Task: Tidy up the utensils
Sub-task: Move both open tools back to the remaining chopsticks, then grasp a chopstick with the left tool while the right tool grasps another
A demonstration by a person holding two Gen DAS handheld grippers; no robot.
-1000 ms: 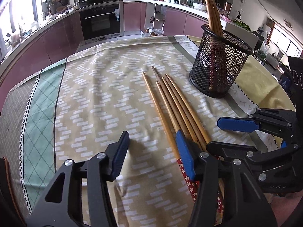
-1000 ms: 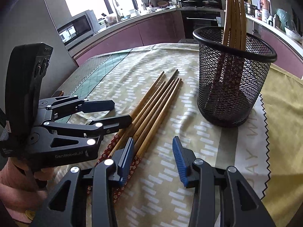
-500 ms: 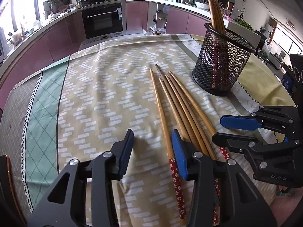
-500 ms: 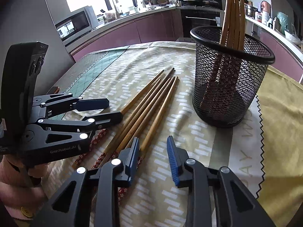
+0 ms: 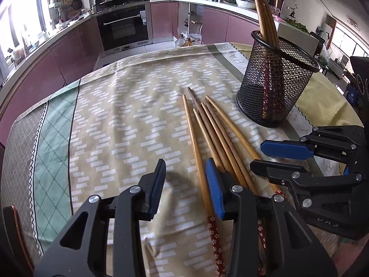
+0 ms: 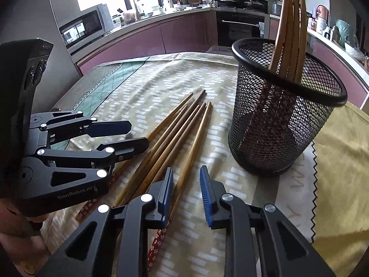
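both hand-held grippers are closing in over the chopsticks lying on the cloth beside the mesh cup. left hand-held gripper is straddling the leftmost stick, jaws apart, not yet pinching. right hand-held gripper is narrowing around the rightmost one, pads not touching it.

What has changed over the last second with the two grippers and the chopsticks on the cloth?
Both the left gripper and the right gripper have been closing; neither grips anything yet. The loose chopsticks and the mesh holder stayed put.
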